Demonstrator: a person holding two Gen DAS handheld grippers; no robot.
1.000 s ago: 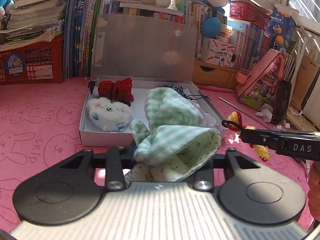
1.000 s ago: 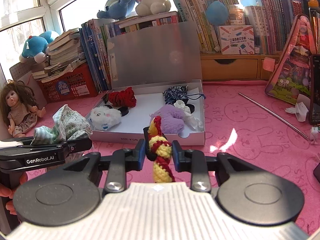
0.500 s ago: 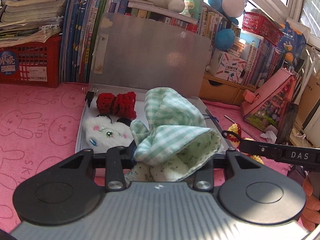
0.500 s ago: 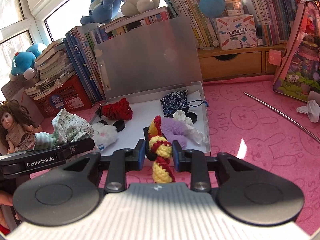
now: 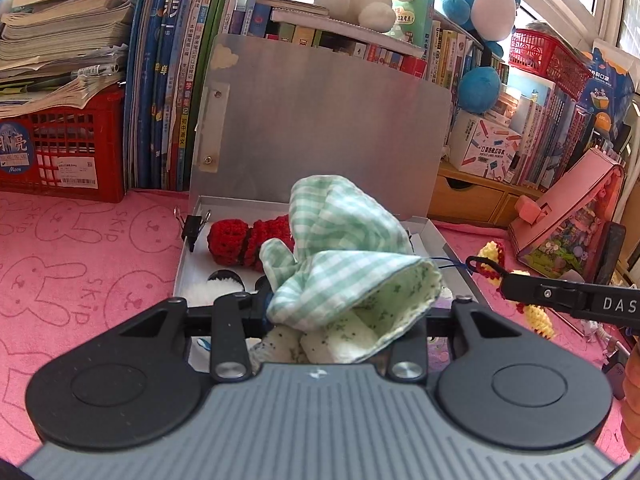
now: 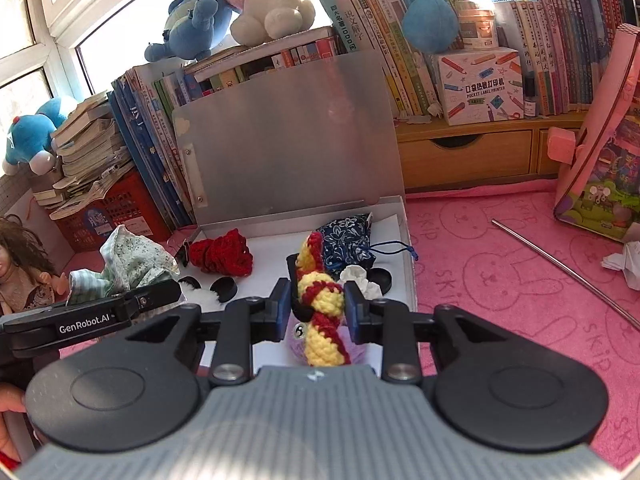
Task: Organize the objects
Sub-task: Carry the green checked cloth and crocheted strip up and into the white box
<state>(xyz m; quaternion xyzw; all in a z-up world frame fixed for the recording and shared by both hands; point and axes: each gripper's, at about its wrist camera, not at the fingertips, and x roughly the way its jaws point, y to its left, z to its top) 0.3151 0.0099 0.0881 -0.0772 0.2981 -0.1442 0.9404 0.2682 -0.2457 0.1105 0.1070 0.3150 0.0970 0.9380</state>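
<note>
Pink tabletop, printed with rabbits. On it a flat box, lid standing upright at the back against rows of books.

Left tool: clamped on a green checked cloth (bunched, floral lining showing), held over the near left part of the box. Its pads hidden under the fabric.

Right tool: closed on a yellow-and-red crochet piece, gripped at its middle, one end sticking up, the other hanging down, over the near right part of the box.

Inside the box: red crochet at the back left, blue pouch at the back right, black discs in front of them, something purple and white just under the right tool (mostly covered).

Beside the box, on the right: thin metal rod lying flat, well apart from the box.
</note>
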